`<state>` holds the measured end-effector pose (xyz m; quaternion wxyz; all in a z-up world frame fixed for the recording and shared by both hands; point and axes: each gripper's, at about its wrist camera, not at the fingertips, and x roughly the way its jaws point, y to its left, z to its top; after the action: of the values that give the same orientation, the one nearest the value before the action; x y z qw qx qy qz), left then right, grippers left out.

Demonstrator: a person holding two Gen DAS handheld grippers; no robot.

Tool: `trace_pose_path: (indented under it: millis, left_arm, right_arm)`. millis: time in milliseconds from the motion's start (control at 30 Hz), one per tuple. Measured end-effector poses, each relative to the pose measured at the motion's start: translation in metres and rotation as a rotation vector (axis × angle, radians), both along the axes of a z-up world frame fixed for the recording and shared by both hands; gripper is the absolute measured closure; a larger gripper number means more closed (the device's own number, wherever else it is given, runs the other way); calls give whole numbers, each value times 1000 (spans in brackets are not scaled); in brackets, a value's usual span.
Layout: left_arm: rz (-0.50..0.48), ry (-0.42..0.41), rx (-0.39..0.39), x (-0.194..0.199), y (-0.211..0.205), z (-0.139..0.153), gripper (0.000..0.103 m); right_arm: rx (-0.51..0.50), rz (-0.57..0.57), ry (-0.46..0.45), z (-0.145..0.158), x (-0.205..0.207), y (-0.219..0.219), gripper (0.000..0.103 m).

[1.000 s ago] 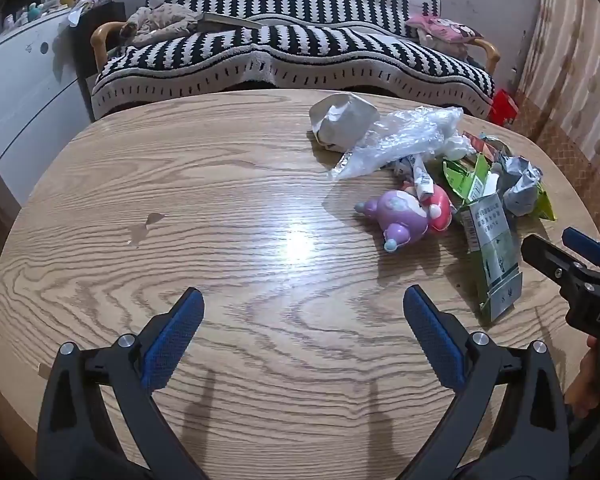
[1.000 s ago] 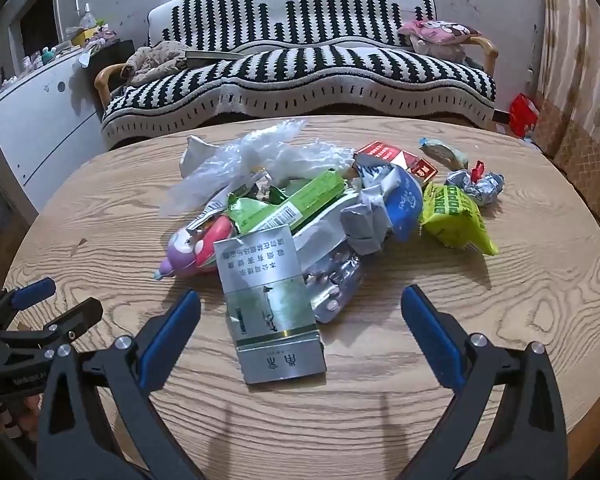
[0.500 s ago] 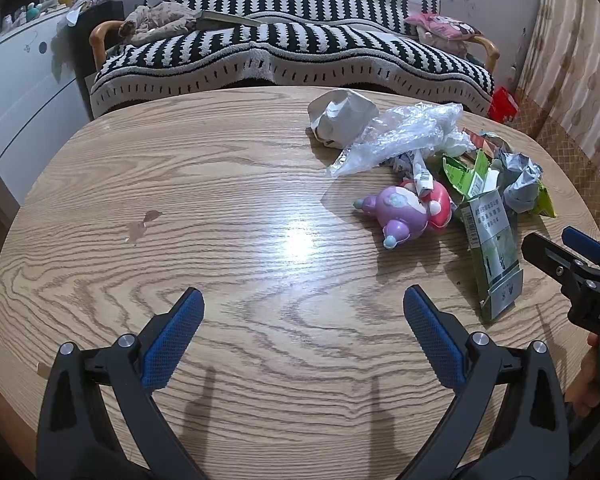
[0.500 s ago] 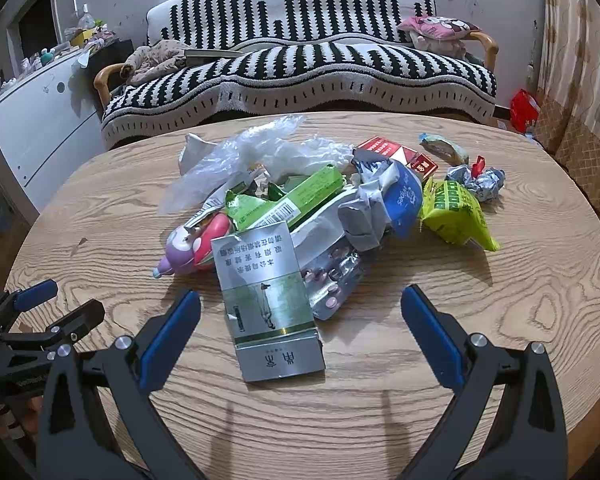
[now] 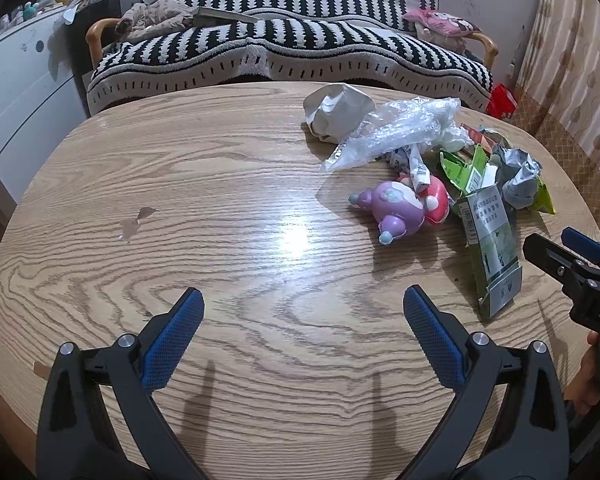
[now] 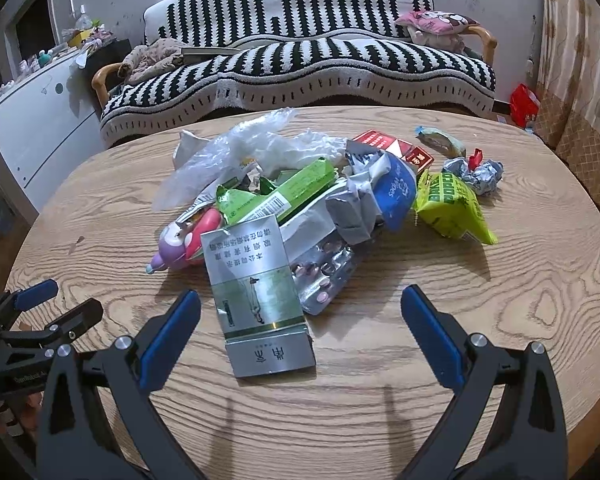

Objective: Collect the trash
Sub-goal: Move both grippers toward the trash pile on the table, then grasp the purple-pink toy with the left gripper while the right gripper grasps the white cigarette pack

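Wooden table [image 6: 480,280] carries trash pile [image 6: 300,208] half-burying a blister pack [image 6: 324,276]; left tool [image 5: 300,320] and right tool [image 6: 300,316] gape empty.

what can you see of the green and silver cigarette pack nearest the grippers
The green and silver cardboard cigarette pack lies flat on the wooden oval table at the near edge of the trash pile. Its face shows a pale panel of printed characters, a green picture band and a silver end that points toward the camera. It looks creased and partly torn open. Its far end rests against the purple and pink plastic toy and the silver blister pack of pills. Neither gripper touches it.
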<state>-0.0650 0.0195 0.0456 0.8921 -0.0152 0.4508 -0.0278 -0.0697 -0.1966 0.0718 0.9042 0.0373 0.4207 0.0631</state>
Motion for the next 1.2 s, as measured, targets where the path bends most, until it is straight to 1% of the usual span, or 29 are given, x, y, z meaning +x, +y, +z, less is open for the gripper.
trace_pose_path:
  millis: [100,167,233,300,333,367,400,433,500,600,667,800,900,933,967,1000,1033,1067,1100,1133,1167,1200]
  left_arm:
    - [0,5,2,1,-1,-1,6]
    - [1,9,1,2,0,-2,6]
    - [2,12,-2,3,0,-4,6]
    - [6,21,-12,6,1,-6,6]
    - [6,23,-25,8,0,-7,6]
    - [6,26,-34,11,-1,-6,6]
    - [3,28,-43,14,-3,-6,6]
    - [-3,30,-51,17,-6,-5,6]
    - [-17,19,-63,23,-12,-2,6]
    - [-36,23,-58,30,-25,-2,6]
    - [-52,34,-49,35,-33,-5,6]
    - [-80,62,-28,52,-46,-20,6]
    - [-103,97,-36,73,-53,-33,6]
    - [-111,103,-41,78,-54,-35,6]
    - [-122,85,-32,84,-58,-35,6]
    - [-134,81,-27,88,-61,-36,6]
    - [-143,80,-18,93,-64,-36,7]
    - [-156,74,-27,97,-66,-35,11]
    - [-166,65,-37,99,-67,-33,27]
    - [-186,60,-42,98,-69,-30,34]
    - [-192,71,-44,97,-70,-29,41]
    - [-193,76,-48,95,-69,-29,46]
  right_arm:
    - [-41,26,-9,-3,-1,3,6]
    - [-73,47,6,-6,-1,6,6]
    - [-127,70,26,-13,0,9,6]
    - [-153,87,45,-19,1,11,6]
    - [-160,91,28,-21,1,13,6]
    - [-170,103,41,-25,2,15,6]
    - [-147,102,-2,-28,0,19,6]
    - [-175,109,1,-29,2,22,6]
    - [-184,122,34,-35,4,26,6]
    - [-192,144,68,-38,6,31,6]
    - [-209,145,57,-40,8,36,6]
    - [-172,166,118,-44,11,33,6]
    - [-130,170,125,-49,17,34,6]
    - [-115,173,131,-52,19,34,8]
    - [-104,178,135,-54,20,35,17]
    - [-95,180,143,-55,21,35,22]
    - [-104,177,126,-54,20,35,31]
    - [-116,175,119,-53,21,35,47]
    - [-124,175,114,-52,21,34,48]
    - [-106,178,117,-52,21,32,48]
    - [-65,182,121,-51,21,28,48]
    - [-46,180,122,-50,20,25,49]
